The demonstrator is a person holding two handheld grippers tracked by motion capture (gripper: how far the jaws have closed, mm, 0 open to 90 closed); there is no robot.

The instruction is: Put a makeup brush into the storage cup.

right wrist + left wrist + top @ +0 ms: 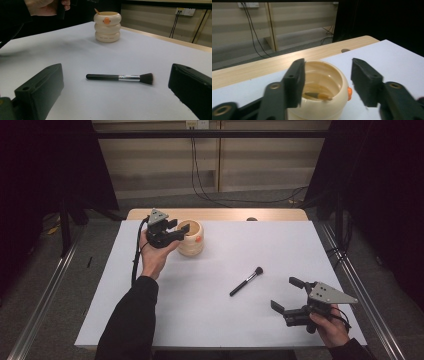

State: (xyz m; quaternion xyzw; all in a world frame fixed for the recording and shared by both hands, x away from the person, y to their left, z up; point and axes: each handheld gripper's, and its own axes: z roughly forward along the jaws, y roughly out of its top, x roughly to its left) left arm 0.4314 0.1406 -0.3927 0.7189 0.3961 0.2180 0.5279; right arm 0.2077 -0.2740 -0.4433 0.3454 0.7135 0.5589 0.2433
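A cream ringed cup (192, 240) with an orange duck beak stands at the far left of the white table cover (225, 320). My left gripper (176, 231) hovers just over the cup's rim (325, 64), open, with nothing between its pads. Inside the cup lies a thin wooden-handled stick (318, 95), and its tip (96, 11) pokes above the rim. A black makeup brush (246, 281) with a silver ferrule lies flat right of the middle. My right gripper (285, 293) rests low at the near right, open wide, with the brush (120, 77) lying ahead between its jaws, untouched.
A bare wooden strip (220, 214) with a small hole (251, 219) runs along the table's far edge. Metal rails (360, 285) flank the table on both sides. Cables (200, 180) hang at the back wall. The hand (47, 6) holding the left gripper is beside the cup (107, 27).
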